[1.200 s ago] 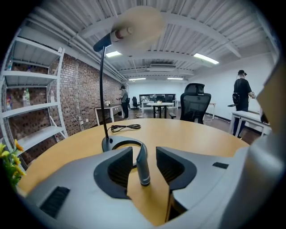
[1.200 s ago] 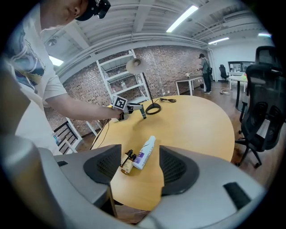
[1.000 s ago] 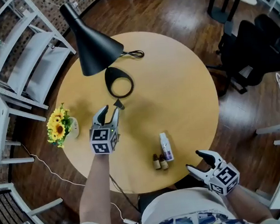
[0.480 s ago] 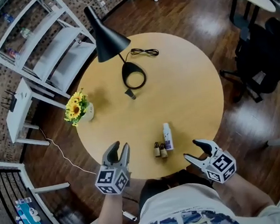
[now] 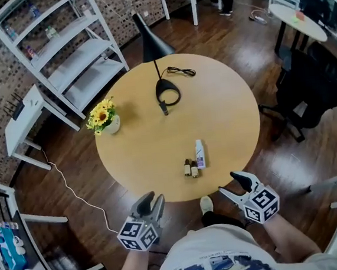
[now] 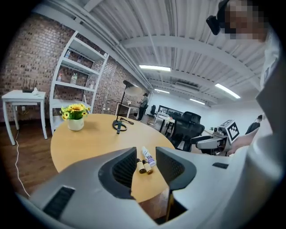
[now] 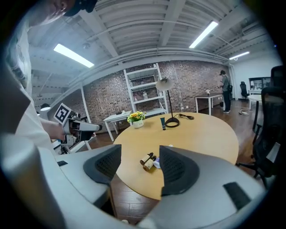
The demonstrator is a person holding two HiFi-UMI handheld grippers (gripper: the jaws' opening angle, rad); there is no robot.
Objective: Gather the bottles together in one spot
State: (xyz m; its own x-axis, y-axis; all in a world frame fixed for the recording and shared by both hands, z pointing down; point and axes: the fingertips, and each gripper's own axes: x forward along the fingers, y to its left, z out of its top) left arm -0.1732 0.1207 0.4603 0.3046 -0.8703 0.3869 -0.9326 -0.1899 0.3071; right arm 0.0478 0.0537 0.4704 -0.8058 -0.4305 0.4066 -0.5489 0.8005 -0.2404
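Two small brown bottles (image 5: 187, 168) (image 5: 194, 170) lie side by side near the front edge of the round wooden table (image 5: 146, 151). A white bottle with a purple label (image 5: 199, 154) lies touching them on the right. My left gripper (image 5: 150, 202) hangs off the table's near edge, open and holding nothing. My right gripper (image 5: 232, 185) is also off the edge, to the right of the bottles, open and holding nothing. Seen between the jaws in the left gripper view are the brown bottles (image 6: 142, 166) and the white bottle (image 6: 149, 157). The right gripper view shows them too (image 7: 147, 162).
A black lamp (image 5: 155, 43) with a ring base (image 5: 168, 91), a small dark tube (image 5: 165, 110) and a cable (image 5: 180, 72) sit at the table's far side. A vase of yellow flowers (image 5: 104, 117) stands at the left edge. White shelving (image 5: 59, 47) and a black office chair (image 5: 309, 88) flank the table.
Both grippers have drawn back from the table towards me; the left one left the tabletop near the lamp base and now hangs off the near edge. The bottles have not moved.
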